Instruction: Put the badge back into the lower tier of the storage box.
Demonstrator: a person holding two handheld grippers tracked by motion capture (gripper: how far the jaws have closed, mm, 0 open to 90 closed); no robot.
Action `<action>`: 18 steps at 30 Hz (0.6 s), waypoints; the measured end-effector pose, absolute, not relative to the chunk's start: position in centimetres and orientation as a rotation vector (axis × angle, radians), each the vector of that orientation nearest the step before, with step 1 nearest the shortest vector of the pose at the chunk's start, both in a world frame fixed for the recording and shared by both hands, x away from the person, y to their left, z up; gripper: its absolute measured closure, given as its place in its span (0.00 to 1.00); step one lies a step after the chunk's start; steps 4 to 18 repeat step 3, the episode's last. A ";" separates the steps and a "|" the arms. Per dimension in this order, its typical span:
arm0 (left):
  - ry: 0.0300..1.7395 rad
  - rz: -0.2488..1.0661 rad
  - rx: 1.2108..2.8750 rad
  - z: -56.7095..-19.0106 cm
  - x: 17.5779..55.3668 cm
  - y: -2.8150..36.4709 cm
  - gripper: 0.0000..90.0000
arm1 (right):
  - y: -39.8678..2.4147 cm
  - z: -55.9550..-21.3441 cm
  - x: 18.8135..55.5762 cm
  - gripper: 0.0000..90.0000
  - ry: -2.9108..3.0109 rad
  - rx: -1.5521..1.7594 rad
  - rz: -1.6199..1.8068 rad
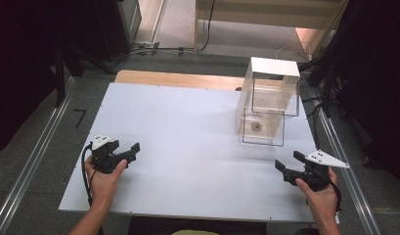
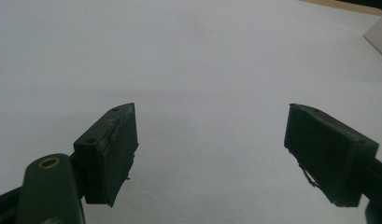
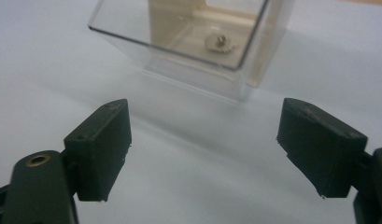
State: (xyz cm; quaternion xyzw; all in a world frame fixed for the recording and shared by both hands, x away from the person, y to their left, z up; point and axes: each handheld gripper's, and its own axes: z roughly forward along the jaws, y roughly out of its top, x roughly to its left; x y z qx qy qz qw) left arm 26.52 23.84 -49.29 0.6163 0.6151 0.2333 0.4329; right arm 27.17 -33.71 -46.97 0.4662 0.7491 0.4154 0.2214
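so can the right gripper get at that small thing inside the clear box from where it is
Probably yes. The right gripper is open and faces the clear box; in its own view the near side looks open and the small thing lies on the box floor, bare table between.

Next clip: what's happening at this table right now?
A person holds a left gripper and a right gripper low over the white table, both open and holding nothing. A clear plastic box with a white top stands at the far right, with a small object inside. Nothing is being handled.
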 end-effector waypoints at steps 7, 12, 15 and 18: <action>1.530 0.580 1.540 -49.3 26.6 23.8 0.19 | -34.4 -48.5 27.7 0.12 2.085 1.335 1.029; 1.530 0.580 1.540 -49.3 26.6 23.8 0.19 | -34.4 -48.5 27.7 0.12 2.085 1.335 1.029; 1.530 0.580 1.540 -49.3 26.6 23.8 0.19 | -34.4 -48.5 27.7 0.12 2.085 1.335 1.029; 1.530 0.580 1.540 -49.3 26.6 23.8 0.19 | -34.4 -48.5 27.7 0.12 2.085 1.335 1.029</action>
